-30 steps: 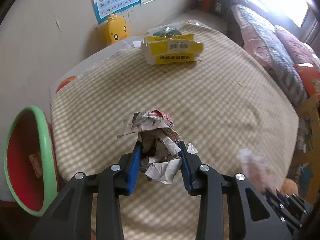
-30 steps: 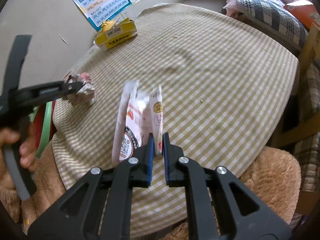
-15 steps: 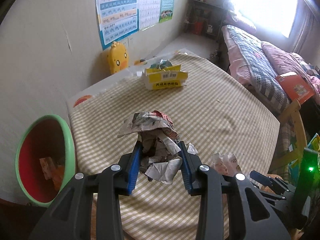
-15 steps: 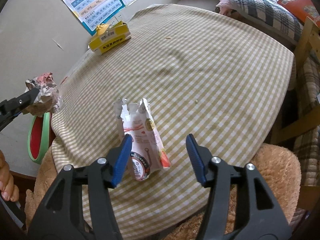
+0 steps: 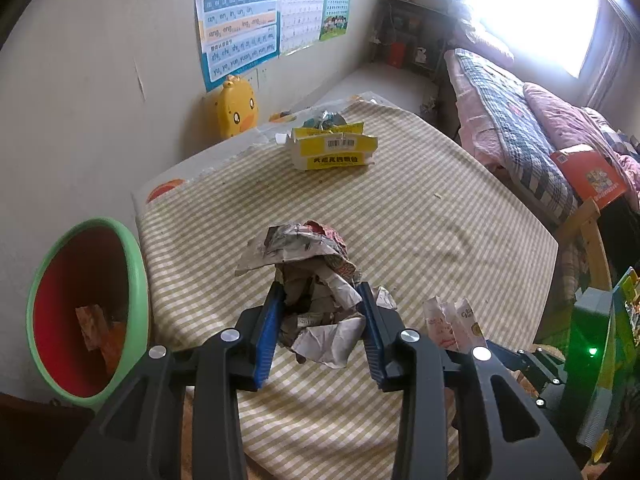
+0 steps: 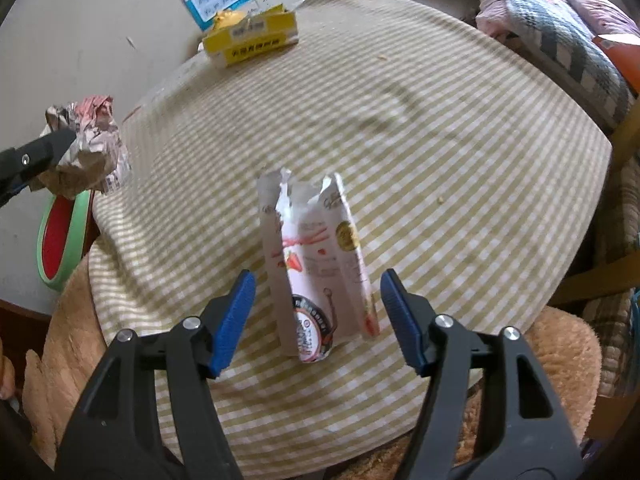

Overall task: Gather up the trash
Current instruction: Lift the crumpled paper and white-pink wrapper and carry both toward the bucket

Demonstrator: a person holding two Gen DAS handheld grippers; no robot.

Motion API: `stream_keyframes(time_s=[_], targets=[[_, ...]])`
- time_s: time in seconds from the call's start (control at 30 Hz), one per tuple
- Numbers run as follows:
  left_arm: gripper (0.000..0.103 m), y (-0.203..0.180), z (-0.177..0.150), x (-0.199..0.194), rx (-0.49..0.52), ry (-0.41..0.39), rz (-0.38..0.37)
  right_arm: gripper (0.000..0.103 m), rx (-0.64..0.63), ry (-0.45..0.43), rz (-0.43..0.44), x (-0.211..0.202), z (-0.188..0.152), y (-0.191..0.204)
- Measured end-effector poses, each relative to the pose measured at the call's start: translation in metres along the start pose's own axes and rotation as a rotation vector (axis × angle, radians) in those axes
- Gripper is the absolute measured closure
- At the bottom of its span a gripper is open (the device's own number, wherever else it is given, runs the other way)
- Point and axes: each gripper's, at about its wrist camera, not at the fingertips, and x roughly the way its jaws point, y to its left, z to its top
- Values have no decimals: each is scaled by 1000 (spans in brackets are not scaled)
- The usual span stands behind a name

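My left gripper (image 5: 320,312) is shut on a crumpled paper wad (image 5: 308,272), held above the checked tablecloth (image 5: 400,220); the same crumpled paper wad (image 6: 86,144) shows at the left edge of the right wrist view. A torn pink snack wrapper (image 6: 316,264) stands on the cloth between the blue pads of my right gripper (image 6: 318,300). Its jaws are opening and the pads stand clear of the wrapper on both sides. The pink snack wrapper (image 5: 450,322) also shows at the lower right of the left wrist view. A green bin with a red inside (image 5: 136,256) sits low at the table's left.
A yellow carton (image 5: 334,152) lies at the far side of the table near a yellow duck toy (image 5: 236,108) by the wall. A bed with quilts (image 5: 532,132) runs along the right. A tan plush cushion (image 6: 560,344) lies under the table's near edge.
My right gripper let go of the pink wrapper and spread its jaws; the wrapper now stands loose on the cloth. My left gripper rose and drew back with the paper wad.
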Motion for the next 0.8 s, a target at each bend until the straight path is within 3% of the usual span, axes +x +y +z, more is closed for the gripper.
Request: stream_keyframes(time_s=[0.13, 0.2, 0.37, 0.4, 0.8], targets=[[68, -1, -2, 2, 5, 8, -2, 41, -8, 17, -6, 4, -1, 0], [68, -1, -3, 2, 4, 9, -1, 50, -7, 27, -5, 6, -2, -1], [68, 0, -5, 5, 0, 20, -1, 61, 1, 8, 11, 2, -3, -3], [68, 0, -5, 5, -2, 22, -1, 71, 4, 4, 14, 0, -3, -4], [68, 5, -4, 5, -10, 21, -3, 70, 80, -72, 53, -24, 4, -17]])
